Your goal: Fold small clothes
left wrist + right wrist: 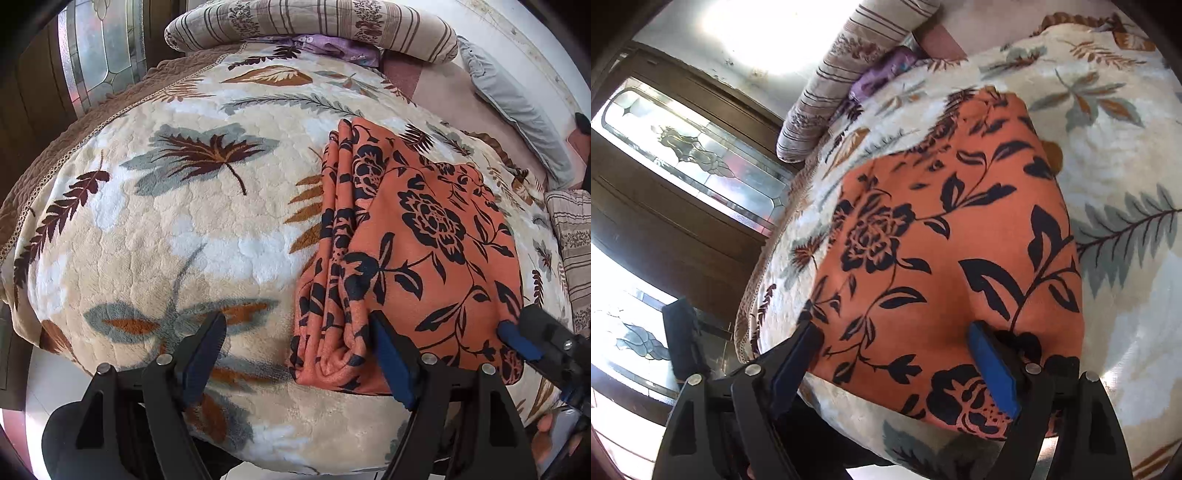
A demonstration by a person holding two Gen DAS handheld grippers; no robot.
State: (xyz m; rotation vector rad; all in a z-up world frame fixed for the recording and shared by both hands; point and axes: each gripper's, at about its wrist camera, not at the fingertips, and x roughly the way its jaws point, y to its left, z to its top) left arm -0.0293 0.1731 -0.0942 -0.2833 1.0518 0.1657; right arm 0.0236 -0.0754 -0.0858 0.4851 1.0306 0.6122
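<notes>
Left wrist: left tool [299, 354] wide apart, holding nothing; folded cloth [413, 240] on bed [147, 221], toward its right finger, long axis running away.
Right wrist: right tool [894, 356] wide, empty, over cloth's [942, 240] near edge; nearer.

Pretty clearly a bedroom in someone's home: a bed under a plush leaf-print blanket [155, 236], a striped floral bolster pillow [310, 26] at the far end, a grey pillow [517, 110] by the wall, and dark wooden doors with leaded glass panels [698, 155].
</notes>
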